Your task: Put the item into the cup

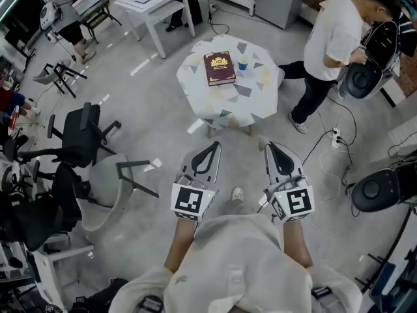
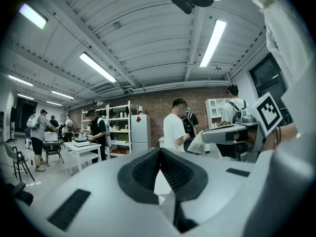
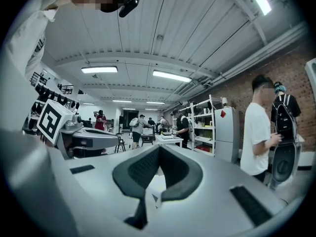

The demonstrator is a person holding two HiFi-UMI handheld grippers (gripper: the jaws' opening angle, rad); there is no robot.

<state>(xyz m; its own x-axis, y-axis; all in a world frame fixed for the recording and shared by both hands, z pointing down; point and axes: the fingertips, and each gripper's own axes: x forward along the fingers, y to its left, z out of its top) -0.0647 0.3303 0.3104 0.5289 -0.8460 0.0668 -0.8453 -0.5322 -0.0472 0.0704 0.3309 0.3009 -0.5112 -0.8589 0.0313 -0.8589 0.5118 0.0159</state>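
Note:
A small blue cup [image 1: 243, 64] stands on a low table [image 1: 228, 106] covered with a white cloth with grey triangles, a few steps ahead. Beside the cup lies a dark red book [image 1: 219, 68]. Which thing is the item I cannot tell from here. My left gripper [image 1: 215, 144] and right gripper [image 1: 269, 145] are held close to my body, well short of the table, both pointing forward. Each one is shut, tips together, with nothing held. The left gripper view shows its pads [image 2: 143, 171] meeting at the tip; the right gripper view shows the same for its pads [image 3: 140, 168].
A person in a white shirt [image 1: 332, 38] stands right of the table by a black machine [image 1: 365, 77]. Black office chairs [image 1: 78, 142] crowd the left. A white table [image 1: 153, 2] stands behind. Cables and a power strip [image 1: 337, 137] lie on the floor at right.

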